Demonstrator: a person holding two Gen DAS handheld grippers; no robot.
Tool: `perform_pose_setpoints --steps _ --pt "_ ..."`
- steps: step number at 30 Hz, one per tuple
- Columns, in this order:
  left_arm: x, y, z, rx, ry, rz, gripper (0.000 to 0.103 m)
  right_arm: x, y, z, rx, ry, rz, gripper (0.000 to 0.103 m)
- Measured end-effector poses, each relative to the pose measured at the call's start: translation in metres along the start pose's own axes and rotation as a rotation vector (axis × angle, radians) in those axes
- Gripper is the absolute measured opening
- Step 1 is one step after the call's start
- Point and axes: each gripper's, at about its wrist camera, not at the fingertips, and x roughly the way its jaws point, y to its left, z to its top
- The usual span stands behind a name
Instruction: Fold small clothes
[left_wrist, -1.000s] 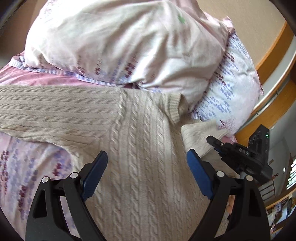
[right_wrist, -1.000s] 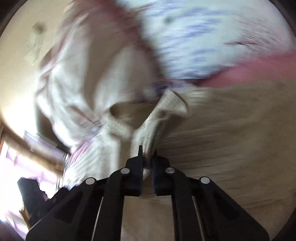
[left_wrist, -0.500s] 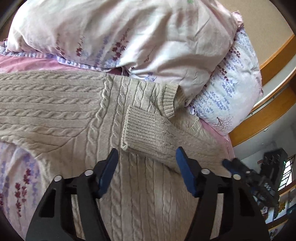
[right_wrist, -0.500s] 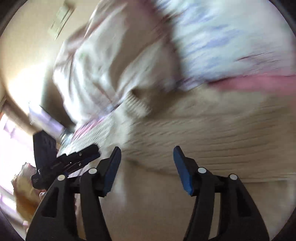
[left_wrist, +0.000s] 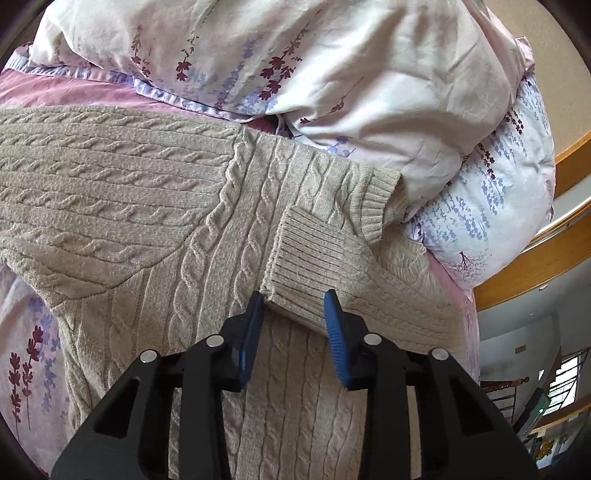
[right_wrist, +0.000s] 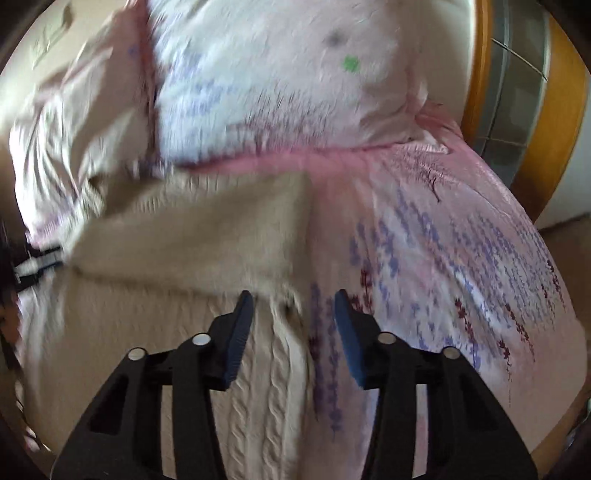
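A beige cable-knit sweater (left_wrist: 147, 229) lies flat on the bed, one sleeve folded across its chest. The ribbed cuff (left_wrist: 306, 262) of that sleeve lies just in front of my left gripper (left_wrist: 293, 306), which is open with the cuff's lower edge between its blue pads, not clamped. The other sleeve stretches out to the left. My right gripper (right_wrist: 293, 308) is open and empty, over the sweater's right side edge (right_wrist: 280, 354) where it meets the sheet; this view is blurred.
Floral pillows (left_wrist: 295, 66) press against the sweater's neck. The pink floral bedsheet (right_wrist: 443, 258) lies to the right of the sweater. A wooden bed frame (left_wrist: 535, 266) runs along the right side.
My right gripper let go of the sleeve cuff, opened and swung right to the sweater's side edge. The sleeve now lies across the chest. My left gripper moved up to the cuff and narrowed.
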Motion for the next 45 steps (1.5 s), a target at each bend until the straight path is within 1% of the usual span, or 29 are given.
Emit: perform_pose_setpoints --steps 1,3,7,9,11,12,13,15,17,18,20,21,22,24,25,26,27,28,31,33,34,36,37,38,39,41,42,43,45 --pt "0.001 0.001 0.000 -0.003 0.000 0.004 0.031 0.007 0.008 0.000 -0.037 0.004 -0.019 0.042" --pt "-0.001 0.005 0.000 -0.007 -0.004 0.010 0.026 0.014 0.018 0.000 -0.072 0.005 -0.039 0.042" --pt "0.000 0.003 0.000 0.000 -0.011 0.025 0.018 0.034 0.039 0.003 -0.163 0.023 -0.124 0.041" --pt "0.002 0.003 0.001 -0.004 -0.016 0.024 0.012 0.037 0.046 0.006 -0.191 -0.002 -0.191 0.041" --pt "0.003 0.002 0.002 -0.007 -0.022 0.024 0.010 0.039 0.050 0.009 -0.210 -0.028 -0.220 0.039" --pt "0.002 0.002 0.003 -0.005 -0.026 0.022 0.010 0.039 0.053 0.010 -0.224 -0.050 -0.229 0.026" --pt "0.001 0.000 0.002 -0.001 -0.032 0.021 0.010 0.038 0.054 0.012 -0.231 -0.060 -0.232 0.018" --pt "-0.002 -0.004 0.002 0.013 -0.048 0.021 0.009 0.034 0.051 0.012 -0.217 -0.096 -0.238 0.011" --pt "-0.007 -0.007 0.000 0.035 -0.071 0.021 0.008 0.027 0.041 0.013 -0.164 -0.109 -0.241 0.010" --pt "-0.008 -0.008 0.000 0.042 -0.076 0.015 0.008 0.024 0.030 0.014 -0.110 -0.108 -0.231 0.009" --pt "-0.006 -0.010 -0.003 0.063 -0.067 0.016 0.008 0.025 0.018 0.013 -0.058 -0.079 -0.223 0.009" --pt "-0.004 -0.012 -0.005 0.076 -0.063 0.026 0.008 0.029 0.016 0.011 -0.055 -0.050 -0.213 0.009" --pt "0.000 -0.015 -0.008 0.098 -0.065 0.054 0.008 0.033 0.017 0.010 -0.058 -0.030 -0.209 0.009" --pt "0.007 -0.015 -0.010 0.113 -0.063 0.085 0.008 0.035 0.019 0.005 -0.066 -0.004 -0.212 0.016" --pt "0.010 -0.012 -0.010 0.104 -0.055 0.090 0.008 0.031 0.019 0.005 -0.059 -0.004 -0.201 0.020" --pt "0.012 -0.009 -0.009 0.100 -0.050 0.087 0.008 0.027 0.017 0.005 -0.038 0.002 -0.183 0.037" --pt "0.011 -0.009 -0.009 0.108 -0.049 0.086 0.008 0.023 0.015 0.006 -0.019 0.000 -0.170 0.044" --pt "0.010 -0.011 -0.010 0.132 -0.045 0.093 0.008 0.015 0.012 0.006 0.006 -0.013 -0.141 0.052" --pt "0.008 -0.014 -0.012 0.155 -0.030 0.095 0.009 -0.007 0.010 0.009 0.050 -0.065 -0.068 0.053" --pt "0.002 -0.010 -0.013 0.145 -0.022 0.077 0.015 -0.015 0.016 0.014 0.055 -0.089 -0.030 0.053" --pt "-0.004 -0.006 -0.013 0.137 -0.019 0.068 0.018 -0.016 0.024 0.018 0.043 -0.091 0.004 0.053" --pt "-0.018 0.005 -0.014 0.121 -0.018 0.051 0.035 -0.011 0.042 0.026 0.014 -0.078 0.044 0.053" --pt "-0.028 0.012 -0.015 0.113 -0.026 0.046 0.039 -0.006 0.056 0.032 -0.010 -0.067 0.071 0.053" --pt "-0.037 0.018 -0.016 0.109 -0.038 0.062 0.047 -0.002 0.070 0.036 -0.032 -0.059 0.096 0.053" --pt "-0.047 0.024 -0.017 0.110 -0.052 0.081 0.050 0.003 0.091 0.042 -0.067 -0.051 0.136 0.053" --pt "-0.071 0.041 -0.016 0.101 -0.082 0.113 0.052 0.012 0.128 0.051 -0.121 -0.036 0.195 0.054" --pt "-0.082 0.050 -0.014 0.090 -0.092 0.122 0.053 0.015 0.143 0.054 -0.138 -0.029 0.213 0.058" --pt "-0.095 0.062 -0.012 0.073 -0.106 0.138 0.054 0.022 0.167 0.059 -0.167 -0.018 0.239 0.060" --pt "-0.117 0.084 -0.004 0.037 -0.136 0.180 0.054 0.035 0.206 0.068 -0.212 0.005 0.263 0.061"
